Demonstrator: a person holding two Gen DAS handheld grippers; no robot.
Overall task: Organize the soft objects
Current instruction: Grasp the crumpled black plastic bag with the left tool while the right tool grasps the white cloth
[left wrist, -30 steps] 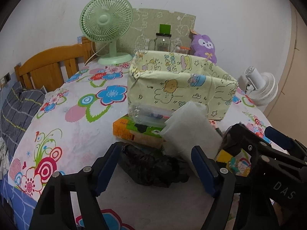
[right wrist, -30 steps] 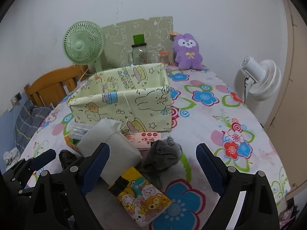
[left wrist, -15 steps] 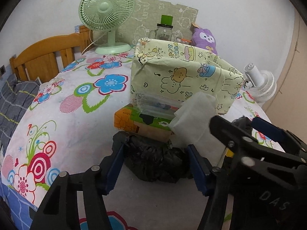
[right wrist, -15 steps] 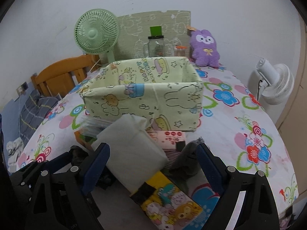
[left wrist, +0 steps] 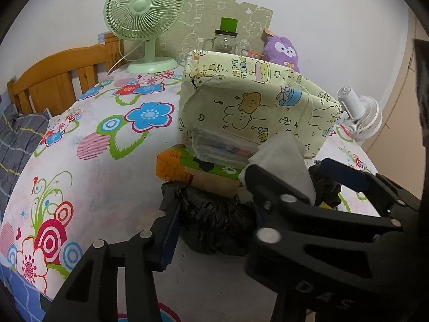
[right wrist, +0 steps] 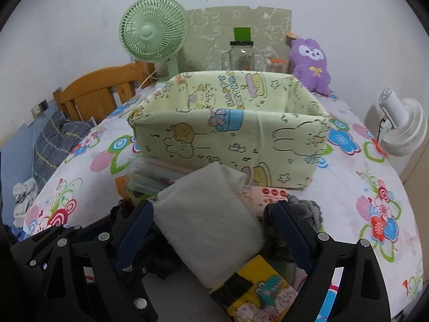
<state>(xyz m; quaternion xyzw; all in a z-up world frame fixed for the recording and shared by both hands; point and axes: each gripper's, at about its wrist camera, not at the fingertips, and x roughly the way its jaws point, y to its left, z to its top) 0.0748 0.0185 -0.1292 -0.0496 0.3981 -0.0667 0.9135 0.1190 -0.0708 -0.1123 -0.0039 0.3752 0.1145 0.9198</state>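
Black crumpled cloth [left wrist: 214,220] between closing left claw's [left wrist: 211,214] jaws.

Two fans are counted beyond the grippers: one green desk fan [right wrist: 152,30] and one white fan [right wrist: 402,126]. One yellow cartoon-print fabric bin [right wrist: 230,136], one purple plush toy [right wrist: 311,64] and one glass jar [right wrist: 241,53] are seen ahead. One white soft pack [right wrist: 209,225] and one black crumpled cloth [left wrist: 214,222] are counted nearest the fingers.

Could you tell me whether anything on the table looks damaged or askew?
Yes: the yellow cartoon-print box has a tear at its upper left corner in the left wrist view, and its wrapping looks crumpled there.
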